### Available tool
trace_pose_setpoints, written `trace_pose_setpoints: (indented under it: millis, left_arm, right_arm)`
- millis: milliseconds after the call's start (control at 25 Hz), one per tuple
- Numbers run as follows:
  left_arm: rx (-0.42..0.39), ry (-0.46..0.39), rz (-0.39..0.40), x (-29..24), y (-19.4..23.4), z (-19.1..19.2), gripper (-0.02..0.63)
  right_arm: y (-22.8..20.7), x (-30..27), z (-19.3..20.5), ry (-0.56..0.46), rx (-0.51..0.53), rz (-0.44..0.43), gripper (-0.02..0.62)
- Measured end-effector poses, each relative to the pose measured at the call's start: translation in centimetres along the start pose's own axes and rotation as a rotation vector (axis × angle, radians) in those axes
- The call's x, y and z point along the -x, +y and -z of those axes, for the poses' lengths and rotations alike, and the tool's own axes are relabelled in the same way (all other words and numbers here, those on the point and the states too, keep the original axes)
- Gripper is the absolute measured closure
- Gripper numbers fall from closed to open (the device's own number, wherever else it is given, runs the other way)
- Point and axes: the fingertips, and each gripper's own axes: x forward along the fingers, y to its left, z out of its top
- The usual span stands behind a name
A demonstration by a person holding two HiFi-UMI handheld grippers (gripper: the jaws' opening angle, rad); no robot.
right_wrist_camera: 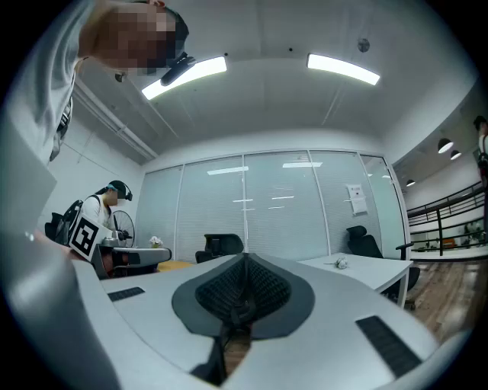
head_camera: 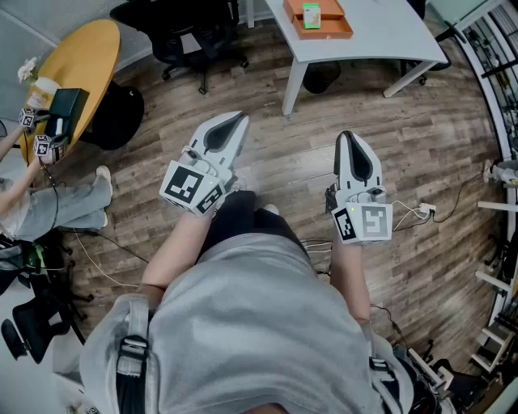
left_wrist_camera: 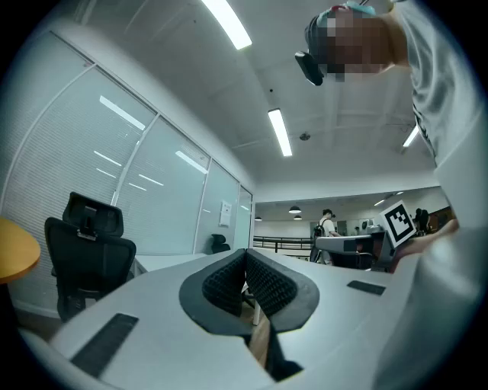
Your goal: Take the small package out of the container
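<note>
**A:** How were the claws?

**B:** My left claw (left_wrist_camera: 245,257) was shut, its ribbed pads pressed together with nothing between them. The right claw (right_wrist_camera: 244,265) was the same: closed and empty.

**A:** Any writing on them?

**B:** Only the black-and-white square markers (head_camera: 191,186) on the cubes. They were patterns, not words.

**A:** Where were the claws?

**B:** From the head view, I held both low in front of me over the wooden floor (head_camera: 421,154). They were side by side but apart, tips pointing forward, and they touched nothing.

**A:** And the package?

**B:** The green package (head_camera: 312,14) sat inside the orange container (head_camera: 333,31). The container was on the white table (head_camera: 380,36) ahead of me, well away from both claws. There was a pale label patch on the package front, but I could not read any print or brand on it.

**A:** Anything else readable?

**B:** The right gripper view showed a white sheet (right_wrist_camera: 354,199) stuck on the glass wall, its text too small to make out.

**A:** What was around you?

**B:** A black chair (head_camera: 194,32) stood to the left of the table. Further left was a yellow round table (head_camera: 81,57), with another person (head_camera: 65,202) sitting by it. That person also had marker cubes, and again I saw no words on them.
</note>
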Motion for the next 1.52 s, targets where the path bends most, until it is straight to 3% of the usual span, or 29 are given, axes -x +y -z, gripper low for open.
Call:
trace_pose_setpoints:
  millis: [200,560,920,1200,1360,1520]
  left_arm:
    - [-0.039,0.013,-0.048,-1.5,1.5,0.4,0.586]
    - [-0.039,0.003,-0.063,-6.6,6.7,0.8,0.586]
    - [-0.036,-0.053,-0.050,-17.2,17.3,-0.3,0.588]
    - [-0.071,-0.049,-0.016,-26.0,25.6,-1.4,0.586]
    - [-0.119,-0.040,0.004,-29.6,28.8,-1.6,0.586]
    - [-0.090,-0.034,0.003,-32.5,31.4,-0.8,0.586]
  right_arm:
    - [-1.2,-0.9,-0.1,-0.006,0.006,0.019,0.546]
    - [-3.7,-6.5,-0.6,-0.048,-0.011,0.018,0.545]
    - [-8.1,-19.6,-0.4,-0.041,0.010,0.001,0.545]
    - [-12.1,-30.8,-1.5,-0.049,0.039,0.044,0.545]
    - [-13.6,-35.1,0.2,-0.025,0.007,0.046,0.545]
    - [-15.4,-37.7,1.1,-0.010,-0.008,0.062,0.545]
